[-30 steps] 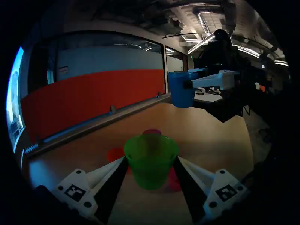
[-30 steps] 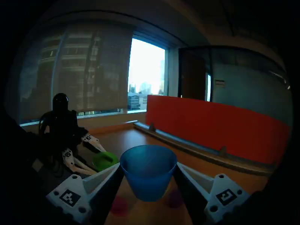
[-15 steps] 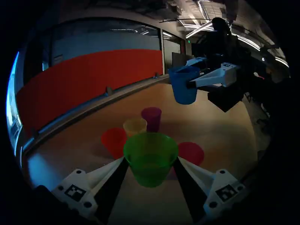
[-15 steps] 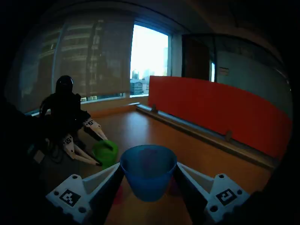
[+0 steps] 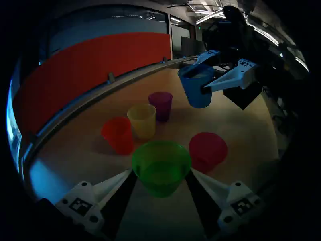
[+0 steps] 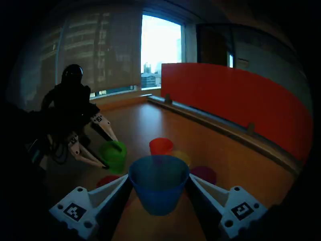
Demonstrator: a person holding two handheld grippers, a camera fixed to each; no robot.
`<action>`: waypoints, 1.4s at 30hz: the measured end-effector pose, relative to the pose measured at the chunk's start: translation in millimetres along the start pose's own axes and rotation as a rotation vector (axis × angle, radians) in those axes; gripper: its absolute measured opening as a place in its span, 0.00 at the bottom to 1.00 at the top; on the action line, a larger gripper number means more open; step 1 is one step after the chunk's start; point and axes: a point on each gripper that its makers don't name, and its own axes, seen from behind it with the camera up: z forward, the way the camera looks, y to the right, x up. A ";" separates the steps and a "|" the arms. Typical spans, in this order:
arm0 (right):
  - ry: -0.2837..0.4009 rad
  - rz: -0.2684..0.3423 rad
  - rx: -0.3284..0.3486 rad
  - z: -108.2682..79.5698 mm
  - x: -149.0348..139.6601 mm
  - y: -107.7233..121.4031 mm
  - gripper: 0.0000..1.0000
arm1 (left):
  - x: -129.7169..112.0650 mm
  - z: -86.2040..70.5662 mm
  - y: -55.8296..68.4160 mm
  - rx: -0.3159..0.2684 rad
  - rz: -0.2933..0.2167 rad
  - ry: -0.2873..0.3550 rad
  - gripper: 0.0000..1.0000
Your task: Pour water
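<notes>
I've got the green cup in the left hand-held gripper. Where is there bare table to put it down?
Bare wooden table lies right of the purple plastic cup and beyond the crimson plastic cup. Another strip runs between the orange-red plastic cup and the metal rail. Crowded centre: the yellow plastic cup stands close among them.

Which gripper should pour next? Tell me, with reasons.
Right gripper, probably. Its fingers hold the blue cup raised and slightly tipped above the table, near the purple cup. The left gripper holds its green cup lower. Water in either cup is not discernible.
</notes>
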 end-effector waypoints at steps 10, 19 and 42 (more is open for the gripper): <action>-0.072 0.015 0.026 17.4 -33.4 -1.5 0.89 | -16.6 13.9 0.8 -0.029 0.003 -0.069 0.83; -0.139 0.035 0.041 29.3 -58.9 -2.8 0.89 | -23.3 22.4 0.5 -0.043 -0.005 -0.092 0.83; -0.210 0.033 0.041 43.0 -89.8 -4.0 0.89 | -34.2 22.2 -1.7 -0.060 -0.042 -0.094 0.83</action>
